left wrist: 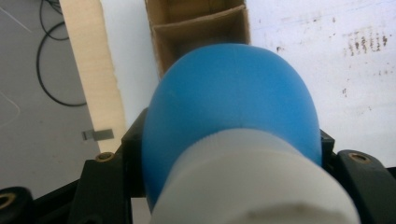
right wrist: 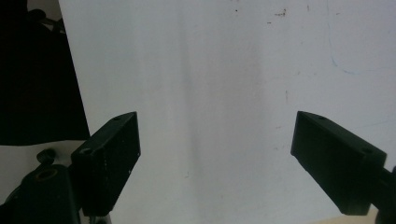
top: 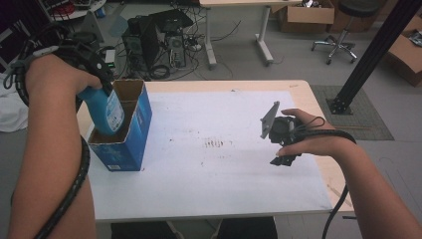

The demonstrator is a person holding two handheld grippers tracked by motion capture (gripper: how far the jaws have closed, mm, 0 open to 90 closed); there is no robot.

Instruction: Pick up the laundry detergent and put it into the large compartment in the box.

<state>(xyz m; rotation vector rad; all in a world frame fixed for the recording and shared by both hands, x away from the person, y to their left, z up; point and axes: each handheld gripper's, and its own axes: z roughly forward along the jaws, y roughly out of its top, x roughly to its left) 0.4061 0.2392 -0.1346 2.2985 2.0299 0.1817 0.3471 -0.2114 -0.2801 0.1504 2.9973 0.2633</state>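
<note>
My left gripper [top: 97, 88] is shut on the neck of a blue bottle [top: 108, 110] with a white label. The bottle hangs tilted, its lower end dipping into the open top of a blue cardboard box [top: 138, 130] at the table's left edge. In the left gripper view the bottle [left wrist: 229, 93] and its white cap [left wrist: 252, 182] sit between the jaws, with the box's brown divided compartments [left wrist: 201, 28] beyond. My right gripper [top: 284, 158] hovers over the right side of the white table [top: 214, 179]. In the right gripper view it [right wrist: 215, 154] stands open with nothing between its jaws.
The white sheet leaves a strip of wood showing along the table's edges [top: 326, 164]. Beyond the far edge stand a computer tower [top: 144, 40] and cables on the floor. A black metal post [top: 373, 55] rises at the right, near a chair [top: 343, 40] and cardboard boxes [top: 306, 15].
</note>
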